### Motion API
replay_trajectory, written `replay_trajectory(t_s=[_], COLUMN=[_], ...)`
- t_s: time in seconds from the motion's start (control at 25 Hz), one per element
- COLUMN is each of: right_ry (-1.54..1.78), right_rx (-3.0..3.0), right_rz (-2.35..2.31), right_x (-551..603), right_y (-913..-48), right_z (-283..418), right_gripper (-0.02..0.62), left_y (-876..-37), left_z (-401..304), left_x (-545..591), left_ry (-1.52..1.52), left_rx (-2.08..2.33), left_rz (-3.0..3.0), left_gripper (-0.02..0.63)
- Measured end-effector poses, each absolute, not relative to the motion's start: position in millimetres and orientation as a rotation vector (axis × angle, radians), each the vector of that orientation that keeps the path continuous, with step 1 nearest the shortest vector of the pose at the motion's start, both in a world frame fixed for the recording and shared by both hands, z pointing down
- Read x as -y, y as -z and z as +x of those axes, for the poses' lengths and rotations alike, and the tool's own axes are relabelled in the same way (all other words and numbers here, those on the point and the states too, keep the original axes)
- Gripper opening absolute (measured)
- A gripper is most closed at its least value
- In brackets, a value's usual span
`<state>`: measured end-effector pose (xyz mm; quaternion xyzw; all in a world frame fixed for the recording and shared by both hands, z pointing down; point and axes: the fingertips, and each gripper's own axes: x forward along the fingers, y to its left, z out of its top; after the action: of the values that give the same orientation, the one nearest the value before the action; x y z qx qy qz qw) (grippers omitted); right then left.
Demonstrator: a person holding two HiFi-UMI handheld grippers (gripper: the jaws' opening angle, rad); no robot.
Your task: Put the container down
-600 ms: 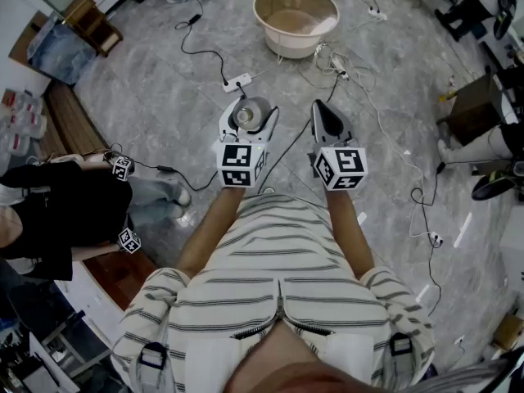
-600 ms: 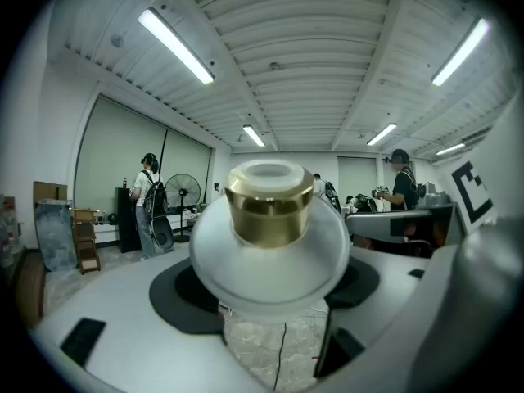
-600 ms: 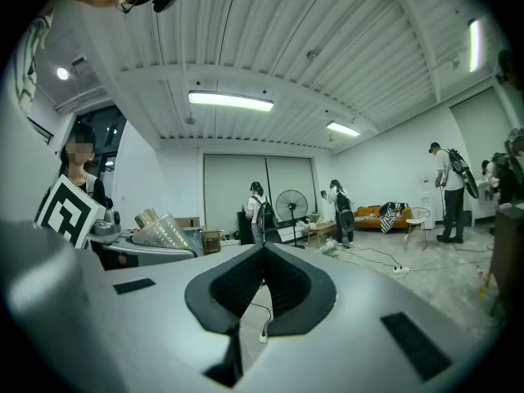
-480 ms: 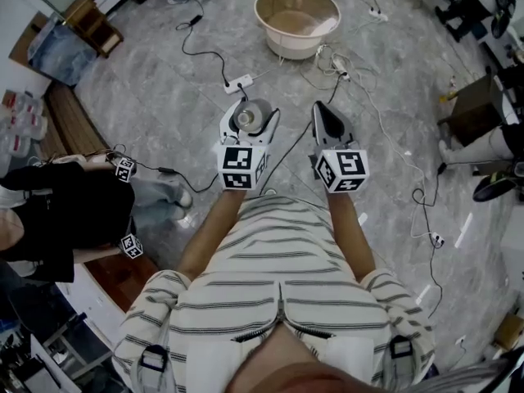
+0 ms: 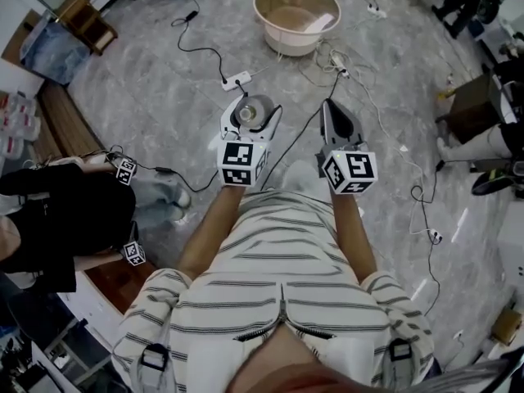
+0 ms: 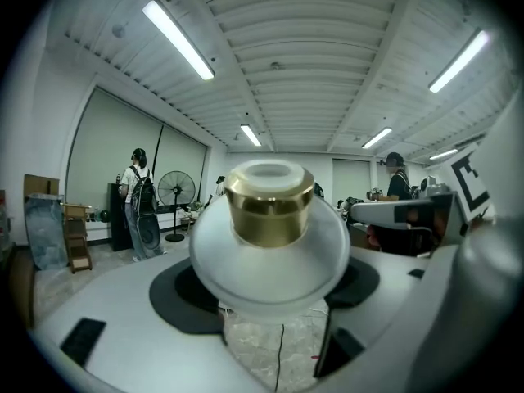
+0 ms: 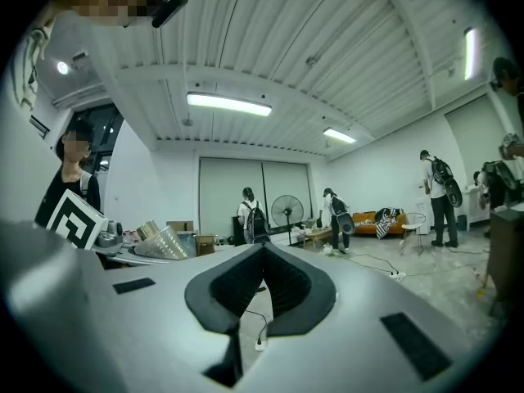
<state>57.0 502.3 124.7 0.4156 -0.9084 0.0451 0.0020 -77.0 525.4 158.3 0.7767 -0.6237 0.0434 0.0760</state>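
The container [image 6: 270, 244] is a round white jar with a gold collar and a white open neck. It sits between the jaws of my left gripper [image 6: 266, 293], whose dark pads press on its sides. From the head view the container [image 5: 251, 113] shows as a grey disc inside the left gripper [image 5: 250, 111], held in the air above the marble floor. My right gripper [image 5: 336, 117] is beside it on the right, with nothing in it. In the right gripper view the right gripper [image 7: 264, 278] has its pads touching at the tip.
A beige basin [image 5: 295, 15] stands on the floor ahead. A white power strip [image 5: 237, 80] and several cables lie between it and the grippers. A person in black [image 5: 57, 211] sits at the left. A brown box [image 5: 475, 105] is at the right. A fan [image 6: 176, 191] stands far off.
Both grippers drifted slightly forward, the right one also a little to the right. The left one still holds the container.
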Motion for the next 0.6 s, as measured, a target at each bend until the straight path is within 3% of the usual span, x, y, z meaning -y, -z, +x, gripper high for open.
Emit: replay_trajectory(t_s=[0.6], right_ry=[-0.148], right_rx=[2.832], right_rz=[1.301], right_x=[-422], right_y=[-147], right_z=[55], right_gripper=[0.008], left_y=[-173], left_z=[-86], left_x=[-439], left_ry=[-0.105], left_rx=[1.846], left_rz=[2.302], left_gripper=[0.330])
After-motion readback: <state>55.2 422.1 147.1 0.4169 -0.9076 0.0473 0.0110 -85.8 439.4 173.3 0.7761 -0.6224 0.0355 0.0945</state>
